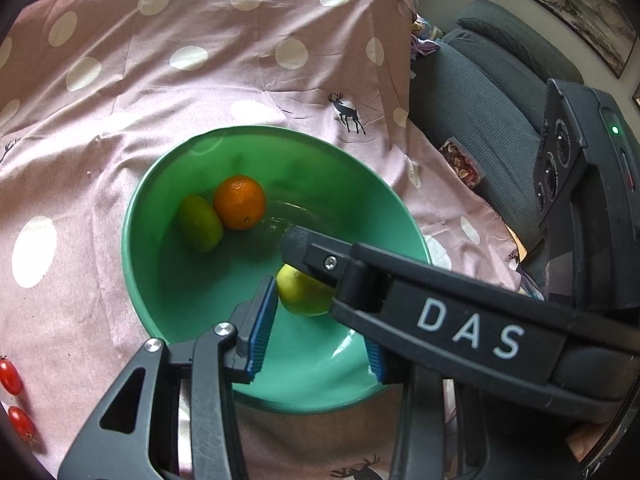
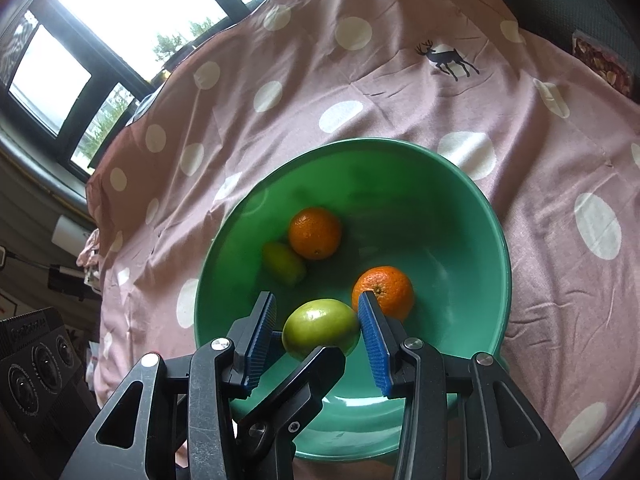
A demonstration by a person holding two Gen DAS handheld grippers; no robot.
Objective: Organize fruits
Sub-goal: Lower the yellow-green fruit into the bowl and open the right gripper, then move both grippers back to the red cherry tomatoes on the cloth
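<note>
A green bowl stands on the spotted cloth. A yellow-green fruit is low over its near wall, with both grippers on it. My left gripper has its left pad tip against the fruit, while the right gripper's finger hides the other pad tip. My right gripper has the fruit between its blue pads, and its right pad touches it. The left gripper's finger crosses in front. An orange, a green lime-like fruit and a second orange lie in the bowl.
Two cherry tomatoes lie on the pink spotted cloth at the near left. A grey armchair with a small packet stands beyond the cloth's right edge. Windows are at the far left.
</note>
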